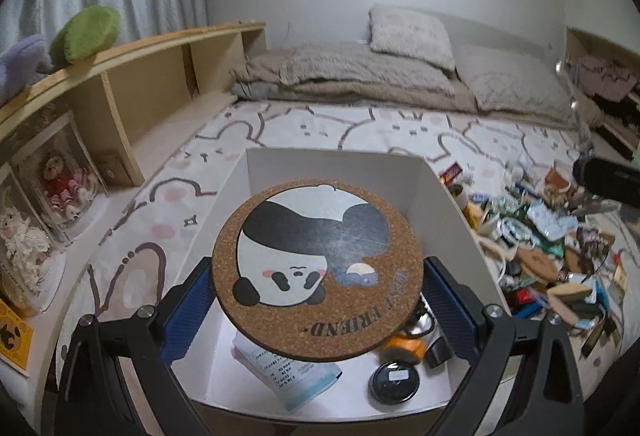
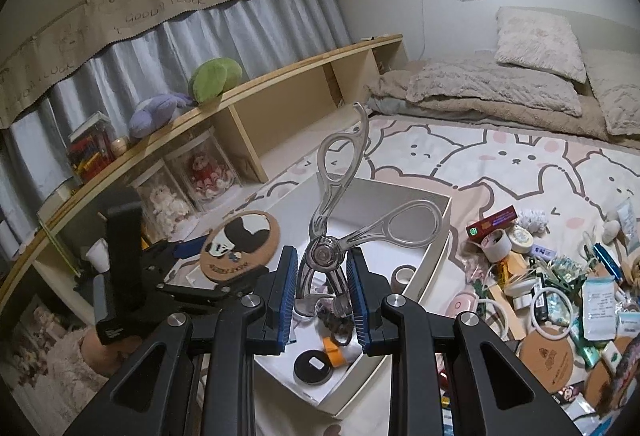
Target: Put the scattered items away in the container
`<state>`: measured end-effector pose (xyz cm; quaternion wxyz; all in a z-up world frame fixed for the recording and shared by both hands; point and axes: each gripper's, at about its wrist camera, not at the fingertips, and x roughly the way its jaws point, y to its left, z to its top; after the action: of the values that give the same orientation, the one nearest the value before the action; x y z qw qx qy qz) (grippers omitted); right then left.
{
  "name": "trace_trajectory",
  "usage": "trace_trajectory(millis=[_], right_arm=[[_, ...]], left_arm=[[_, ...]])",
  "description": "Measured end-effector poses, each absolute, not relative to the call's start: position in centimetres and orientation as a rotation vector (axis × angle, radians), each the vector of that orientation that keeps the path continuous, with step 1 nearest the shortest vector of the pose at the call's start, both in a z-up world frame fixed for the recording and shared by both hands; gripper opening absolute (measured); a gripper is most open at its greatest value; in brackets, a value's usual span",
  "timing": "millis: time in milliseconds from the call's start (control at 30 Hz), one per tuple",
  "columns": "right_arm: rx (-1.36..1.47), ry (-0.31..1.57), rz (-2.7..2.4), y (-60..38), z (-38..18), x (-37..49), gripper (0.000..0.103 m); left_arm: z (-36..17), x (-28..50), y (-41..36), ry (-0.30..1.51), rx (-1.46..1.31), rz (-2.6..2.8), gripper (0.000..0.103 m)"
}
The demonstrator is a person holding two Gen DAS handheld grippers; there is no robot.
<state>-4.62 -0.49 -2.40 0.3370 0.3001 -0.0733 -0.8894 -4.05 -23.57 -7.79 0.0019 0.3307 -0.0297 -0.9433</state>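
Left tongs (image 1: 318,288) clamp cork coaster (image 1: 318,268); right tongs (image 2: 322,284) clamp scissors (image 2: 340,220), above bedsheet (image 1: 320,127).

— What's under my tools?

— A bed sheet (image 1: 280,123) printed with bears and rabbits. The white box (image 1: 340,171) sits directly on it.

— And to my right?

— A heap of small clutter (image 2: 560,284) lies on the sheet just beside the box: tape rolls, cork coasters, packets, I think. Folded blankets (image 1: 360,75) and pillows (image 1: 408,35) lie at the far end.
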Motion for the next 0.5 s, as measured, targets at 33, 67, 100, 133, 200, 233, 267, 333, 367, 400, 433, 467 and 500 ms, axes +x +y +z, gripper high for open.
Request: trace_trajectory(millis=[33,67,100,133,200,233,267,333,367,400,433,467,500], right_arm=[[0.786,-0.19,-2.318,-0.6,-2.5,-4.7,0.026],[0.79,-0.189,-2.316,-0.6,-2.5,-4.7,0.026],[0.795,-0.19,-2.313,-0.7,-2.6,-4.8,0.026],[0.799,-0.189,-2.31,-0.8,-2.6,-4.9,0.026],[0.806,-0.188,-2.303,-1.0,-2.7,-5.0,0.026],[0.81,-0.189,-2.299,-1.2,-2.8,-5.1,0.026],[0.814,-0.192,-2.292,-1.3,-2.8,-5.2,0.026],[0.825,-0.206,-2.271,-1.6,-3.0,-5.5,0.026],[0.835,-0.214,-2.257,-1.8,-3.2,-5.7,0.026],[0.844,-0.219,-2.245,-2.1,-3.3,-5.9,0.026],[0.854,-0.221,-2.236,-2.3,-3.4,-6.0,0.026],[0.866,-0.22,-2.226,-2.7,-3.6,-6.3,0.026],[0.875,-0.219,-2.219,-3.0,-3.8,-6.4,0.026]], left_arm=[[-8.0,-4.2,-23.6,-0.095,1.058,-2.958,0.099],[-8.3,-4.4,-23.6,-0.095,1.083,-2.956,0.099],[-8.5,-4.6,-23.6,-0.095,1.101,-2.955,0.099],[-8.8,-4.8,-23.6,-0.1,1.127,-2.949,0.099],[-9.3,-5.2,-23.5,-0.12,1.177,-2.934,0.099],[-9.5,-5.4,-23.4,-0.131,1.197,-2.927,0.099],[-9.8,-5.5,-23.3,-0.146,1.219,-2.92,0.099],[-10.1,-5.8,-23.2,-0.17,1.253,-2.906,0.099],[-10.3,-6.0,-23.1,-0.186,1.269,-2.897,0.099],[-10.5,-6.1,-23.1,-0.197,1.282,-2.889,0.099],[-10.8,-6.2,-23.0,-0.205,1.297,-2.881,0.099],[-11.0,-6.2,-23.0,-0.209,1.311,-2.874,0.099],[-11.2,-6.3,-23.0,-0.21,1.329,-2.868,0.099]])
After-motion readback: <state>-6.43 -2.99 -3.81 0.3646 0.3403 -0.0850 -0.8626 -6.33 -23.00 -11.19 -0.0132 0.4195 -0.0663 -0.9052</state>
